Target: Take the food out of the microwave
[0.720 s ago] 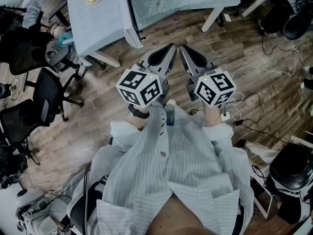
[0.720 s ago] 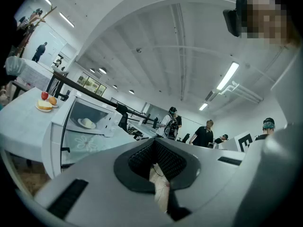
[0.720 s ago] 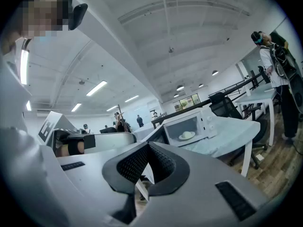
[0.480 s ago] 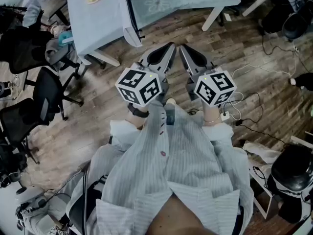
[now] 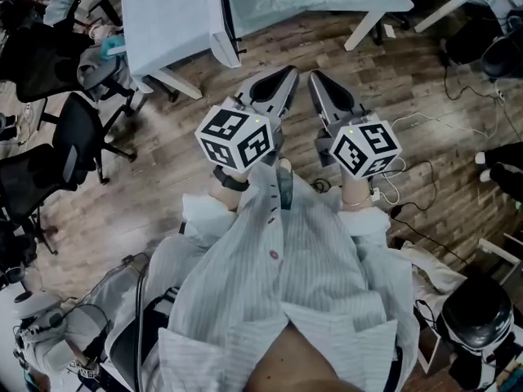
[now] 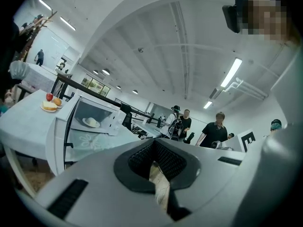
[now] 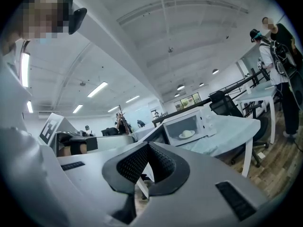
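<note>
The task is hardly begun. The food (image 6: 91, 122), a pale lump on a small plate, lies inside the microwave (image 6: 97, 118), and its door looks closed to me. The microwave stands on a table (image 6: 97, 144) with a light cloth, near the edge that faces the person. The right gripper view shows the same from the other side. All remains to do: to walk to the table, to open the door, and to lift the food out.

The person stands on the wooden floor (image 5: 163, 178), well apart from the table. Both hands are held out in front of the chest, close beside each other and about level, pointing toward the table. The left claw (image 5: 288, 73) is pressed together with nothing in it. The right claw (image 5: 314, 77) is also pressed together and empty.
</note>
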`<state>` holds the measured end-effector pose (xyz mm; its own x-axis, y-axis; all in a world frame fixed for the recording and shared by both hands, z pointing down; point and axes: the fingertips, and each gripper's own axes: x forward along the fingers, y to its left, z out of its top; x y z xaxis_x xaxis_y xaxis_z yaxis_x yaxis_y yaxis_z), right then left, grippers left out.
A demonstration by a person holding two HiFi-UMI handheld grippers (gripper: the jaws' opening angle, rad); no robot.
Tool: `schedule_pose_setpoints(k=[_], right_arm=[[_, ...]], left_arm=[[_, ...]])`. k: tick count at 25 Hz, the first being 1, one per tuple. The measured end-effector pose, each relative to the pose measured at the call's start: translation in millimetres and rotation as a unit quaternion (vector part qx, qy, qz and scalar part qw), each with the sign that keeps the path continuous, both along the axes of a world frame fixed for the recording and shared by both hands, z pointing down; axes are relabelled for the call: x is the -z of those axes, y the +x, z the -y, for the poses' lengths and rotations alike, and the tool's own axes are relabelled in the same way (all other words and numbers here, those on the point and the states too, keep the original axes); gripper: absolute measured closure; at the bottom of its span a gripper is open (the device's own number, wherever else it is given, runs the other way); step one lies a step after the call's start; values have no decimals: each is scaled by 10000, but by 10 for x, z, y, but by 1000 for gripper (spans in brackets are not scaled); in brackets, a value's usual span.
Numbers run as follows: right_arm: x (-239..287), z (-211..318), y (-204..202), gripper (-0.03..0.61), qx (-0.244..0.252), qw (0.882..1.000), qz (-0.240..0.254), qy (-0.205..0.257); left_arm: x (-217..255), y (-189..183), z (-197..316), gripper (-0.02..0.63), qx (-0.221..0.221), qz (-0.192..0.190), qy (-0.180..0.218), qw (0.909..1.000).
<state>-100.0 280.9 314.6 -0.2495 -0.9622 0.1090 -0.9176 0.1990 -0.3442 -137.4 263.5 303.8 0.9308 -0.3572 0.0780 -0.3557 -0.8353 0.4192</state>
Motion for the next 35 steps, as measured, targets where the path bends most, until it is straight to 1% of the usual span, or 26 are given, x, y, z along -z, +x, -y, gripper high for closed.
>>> schedule_pose_setpoints(k=[5,8,11,15,21,28,35], right_arm=[[-67,127,19,546,-21,9999,102,-44],[-125,271,76,546,12,9999,119,-69],[-147,493,187,546,34,9998,128,-117],[-177,957,307,546,64,9997,139,-198],[-181,1543,560,546,93,9996,121,-233],[-107,2031,892,546,-8,9998,88,-178],[-121,2370,1109,546,-185,9997,133,-115]], left_arm=[[-73,-12,141,606,60,43,-88,9999],[-128,60,279,606,82,57,-92,9999],[-126,174,506,606,115,38,-96,9999],[-112,302,956,606,143,22,-126,9998],[-96,610,1509,606,112,5,-126,9999],[6,980,1985,606,27,-114,-46,9999],[-49,1186,2292,606,-55,-109,-42,9999]])
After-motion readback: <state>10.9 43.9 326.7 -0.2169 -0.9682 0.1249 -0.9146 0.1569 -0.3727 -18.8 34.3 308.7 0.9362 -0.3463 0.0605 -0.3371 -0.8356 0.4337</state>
